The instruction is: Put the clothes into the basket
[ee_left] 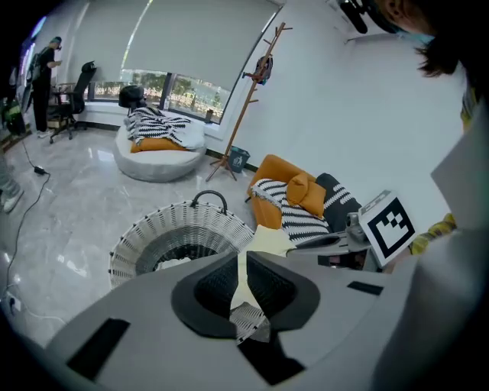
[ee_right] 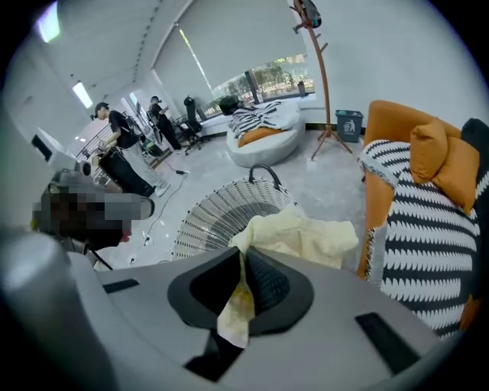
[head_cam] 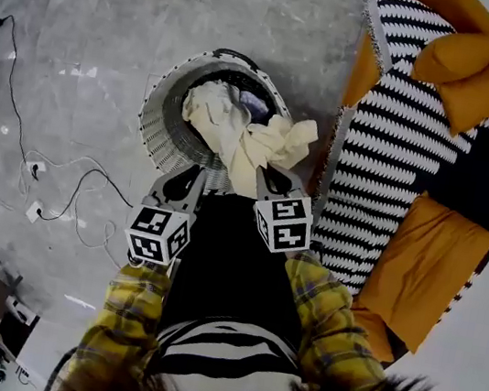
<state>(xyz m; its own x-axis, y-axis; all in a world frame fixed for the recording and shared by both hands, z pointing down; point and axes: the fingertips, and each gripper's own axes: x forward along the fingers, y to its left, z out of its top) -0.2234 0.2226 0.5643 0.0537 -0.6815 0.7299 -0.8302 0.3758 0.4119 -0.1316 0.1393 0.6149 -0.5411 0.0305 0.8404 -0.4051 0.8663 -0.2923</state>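
My left gripper (head_cam: 198, 176) and my right gripper (head_cam: 268, 177) both pinch the pale yellow cloth (head_cam: 258, 141) tight. The cloth hangs over the near edge of the white basket (head_cam: 153, 119), beside the stripy sofa (head_cam: 391, 150).

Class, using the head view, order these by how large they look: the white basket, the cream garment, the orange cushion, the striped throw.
1. striped throw
2. white basket
3. cream garment and orange cushion: they look alike, so unranked.
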